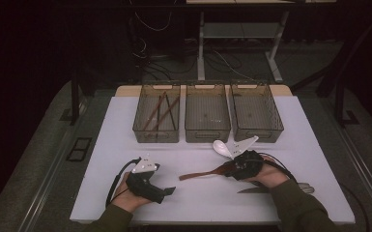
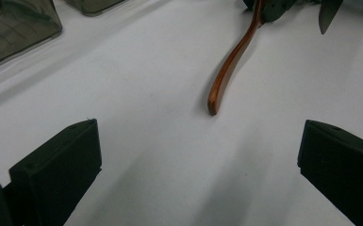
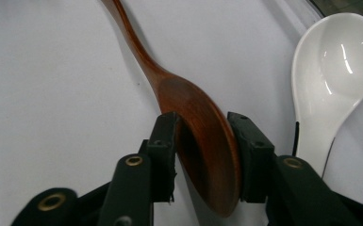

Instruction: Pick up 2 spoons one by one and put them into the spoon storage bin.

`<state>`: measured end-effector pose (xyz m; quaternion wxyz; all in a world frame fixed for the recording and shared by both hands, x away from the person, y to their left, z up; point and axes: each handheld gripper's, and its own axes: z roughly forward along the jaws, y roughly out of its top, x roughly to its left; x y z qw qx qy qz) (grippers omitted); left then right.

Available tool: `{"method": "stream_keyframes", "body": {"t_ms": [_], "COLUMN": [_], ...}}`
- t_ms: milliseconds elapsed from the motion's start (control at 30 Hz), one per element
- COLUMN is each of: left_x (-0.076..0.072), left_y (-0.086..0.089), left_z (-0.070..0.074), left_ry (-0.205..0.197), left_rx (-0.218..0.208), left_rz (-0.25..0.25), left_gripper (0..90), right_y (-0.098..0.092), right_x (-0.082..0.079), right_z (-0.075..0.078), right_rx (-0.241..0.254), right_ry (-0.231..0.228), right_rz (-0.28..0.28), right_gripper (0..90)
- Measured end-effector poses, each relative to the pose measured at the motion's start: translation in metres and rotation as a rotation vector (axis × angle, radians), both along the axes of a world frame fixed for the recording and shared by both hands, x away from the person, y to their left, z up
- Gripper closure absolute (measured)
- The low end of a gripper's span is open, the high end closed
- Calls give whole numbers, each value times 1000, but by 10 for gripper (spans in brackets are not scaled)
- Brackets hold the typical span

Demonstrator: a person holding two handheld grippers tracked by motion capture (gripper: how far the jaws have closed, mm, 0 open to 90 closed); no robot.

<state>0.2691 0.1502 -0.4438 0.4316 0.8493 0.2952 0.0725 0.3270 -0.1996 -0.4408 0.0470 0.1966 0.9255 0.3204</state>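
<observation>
Wooden spoon point(image 3: 202, 141): lying on the white table point(image 1: 125, 121) just beside a white spoon point(image 3: 332, 70), its bowl being pinched by the right gripper point(image 3: 202, 155). Left gripper point(image 2: 198, 174): jaws standing spread, holding nothing.

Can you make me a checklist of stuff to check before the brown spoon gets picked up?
1. Right tongs around the wooden spoon bowl: ok, a pad sits against each side.
2. Spoon handle free on the white table: ok, nothing lies on it.
3. White ceramic spoon out of the grip: ok, it lies beside the tongs, apart from the pads.
4. Left tongs out of the way: ok, open with only bare table between them.
5. Middle bin free for a drop: ok, it looks empty.
6. Grip firm enough: cannot tell.
</observation>
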Motion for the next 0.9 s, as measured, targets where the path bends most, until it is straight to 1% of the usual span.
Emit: {"method": "stream_keyframes", "body": {"t_ms": [33, 67, 167, 333, 367, 400, 467, 600, 800, 833, 867, 900], "left_x": [0, 0, 0, 1, 1, 1, 1, 1, 2, 2, 2, 2], "left_y": [0, 1, 1, 3, 3, 4, 4, 4, 4, 5, 5, 5], "left_z": [0, 0, -1, -2, -2, -2, -1, 0, 0, 0, 0, 0], "left_ry": [-1, 0, 2, -1, -2, -4, -9, -16, -14, -14, -14, -13], "left_rx": [2, 1, -2, -6, -7, -9, -12, -20, -30, -30, -31, -32], "left_rz": [-2, -2, -7, -13, -13, -14, -13, -10, -9, -7, -4, -2], "left_gripper": [0, 0, 0, 0, 0, 0, 0, 0, 0, 0, 0, 0], "right_y": [0, 1, 0, 0, 1, 0, 0, -2, -5, -5, -5, -7], "right_x": [0, -1, 0, -1, -1, 0, -1, 0, 1, 0, 0, 1], "right_z": [0, 0, 0, 1, 1, 1, 2, 5, 9, 10, 10, 11], "right_rx": [1, 8, 1, 16, 19, 23, 27, 48, 77, 91, 93, 90], "right_ry": [-1, 11, 0, 16, 17, 10, 19, 16, 11, 24, 20, 6], "right_rz": [1, -4, 6, 19, 19, 37, 34, 22, -3, -10, -15, -4], "right_gripper": [668, 679, 716, 782, 784, 786, 791, 798, 802, 802, 803, 803]}}
